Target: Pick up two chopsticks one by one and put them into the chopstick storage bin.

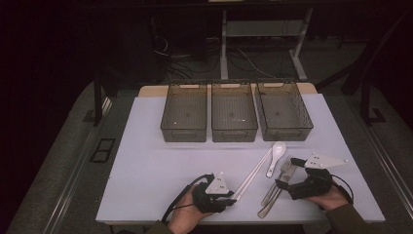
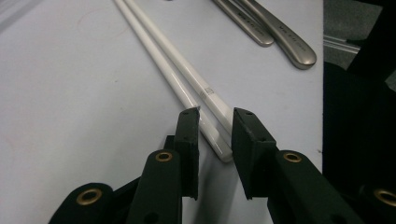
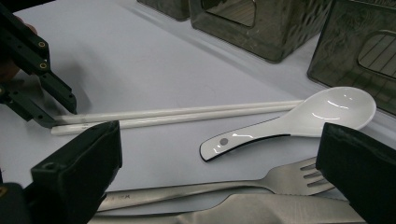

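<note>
High view: the left gripper [image 1: 229, 197], at 6 o'clock on the table [image 1: 156, 165], is set at the near end of the white chopsticks [image 1: 253, 173]; the right gripper [image 1: 282, 185] hovers over the fork [image 1: 281, 173] at 5 o'clock. Three mesh bins [image 1: 234, 119] stand at 12 o'clock.

Left gripper view: the jaws are parted narrowly, straddling the glossy, slender chopsticks [image 2: 187, 79], nothing clamped. The grasp step is judged in hand; closure is required next.

Right gripper view: the jaws are spread wide, empty, above the brushed-metal fork [image 3: 261, 179] and glazed ceramic spoon [image 3: 299, 121].

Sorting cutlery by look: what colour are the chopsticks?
White chopsticks, clearest in the left gripper view.
</note>
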`<state>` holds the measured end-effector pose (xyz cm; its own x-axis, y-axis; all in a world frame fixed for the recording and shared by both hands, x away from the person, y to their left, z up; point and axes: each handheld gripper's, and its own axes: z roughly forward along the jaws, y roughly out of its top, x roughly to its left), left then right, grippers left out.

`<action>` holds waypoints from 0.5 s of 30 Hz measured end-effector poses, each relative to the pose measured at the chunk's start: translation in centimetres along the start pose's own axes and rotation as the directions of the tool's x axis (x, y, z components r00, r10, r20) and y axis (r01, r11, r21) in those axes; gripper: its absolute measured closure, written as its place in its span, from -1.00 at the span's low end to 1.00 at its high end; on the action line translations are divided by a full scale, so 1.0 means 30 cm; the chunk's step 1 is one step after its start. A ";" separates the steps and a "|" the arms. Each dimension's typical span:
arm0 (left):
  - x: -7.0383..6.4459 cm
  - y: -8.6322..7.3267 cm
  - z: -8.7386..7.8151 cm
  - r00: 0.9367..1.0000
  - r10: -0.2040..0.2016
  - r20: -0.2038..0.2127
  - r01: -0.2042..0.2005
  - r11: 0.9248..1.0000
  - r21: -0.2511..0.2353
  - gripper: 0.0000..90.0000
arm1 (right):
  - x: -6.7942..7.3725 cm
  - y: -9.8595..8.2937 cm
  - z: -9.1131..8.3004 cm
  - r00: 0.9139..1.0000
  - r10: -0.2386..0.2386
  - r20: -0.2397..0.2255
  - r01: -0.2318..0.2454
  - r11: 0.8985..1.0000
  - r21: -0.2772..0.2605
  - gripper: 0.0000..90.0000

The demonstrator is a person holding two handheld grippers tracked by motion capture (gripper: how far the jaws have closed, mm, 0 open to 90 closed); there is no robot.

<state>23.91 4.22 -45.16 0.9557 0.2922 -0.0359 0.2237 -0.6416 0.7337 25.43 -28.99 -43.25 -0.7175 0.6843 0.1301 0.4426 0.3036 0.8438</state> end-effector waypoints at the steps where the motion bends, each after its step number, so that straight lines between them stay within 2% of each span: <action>1: -0.002 -0.001 0.001 1.000 -0.017 -0.008 0.017 1.000 -0.008 0.60 | 0.000 0.000 0.000 1.000 0.000 0.000 0.000 1.000 0.000 -0.99; 4: 0.007 -0.001 -0.004 1.000 -0.004 -0.013 0.004 1.000 0.006 0.63 | 0.000 0.000 0.000 1.000 0.000 0.000 0.000 1.000 0.000 -0.99; 6: 0.004 -0.002 -0.003 1.000 -0.024 -0.019 0.024 1.000 -0.002 0.65 | 0.000 0.000 0.000 1.000 0.000 0.000 0.000 1.000 0.000 -0.99; 11: 0.014 -0.002 -0.009 0.999 -0.026 -0.041 0.026 1.000 0.000 0.71 | 0.000 0.000 0.000 1.000 0.000 -0.001 0.000 1.000 0.000 -0.99; 13: 0.018 -0.005 -0.008 0.998 -0.045 -0.049 0.044 0.999 -0.013 0.72 | 0.000 0.000 0.000 1.000 0.001 -0.001 -0.001 1.000 0.001 -0.99; 15: 0.026 -0.005 -0.013 0.998 -0.041 -0.054 0.041 0.999 -0.002 0.73 | 0.000 0.000 0.001 1.000 -0.002 0.000 0.002 1.000 0.001 -0.99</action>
<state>24.56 4.82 -45.04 0.9341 0.3559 -0.0291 0.2620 -0.6276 0.7331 25.44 -28.97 -43.27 -0.7184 0.6836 0.1289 0.4417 0.3051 0.8437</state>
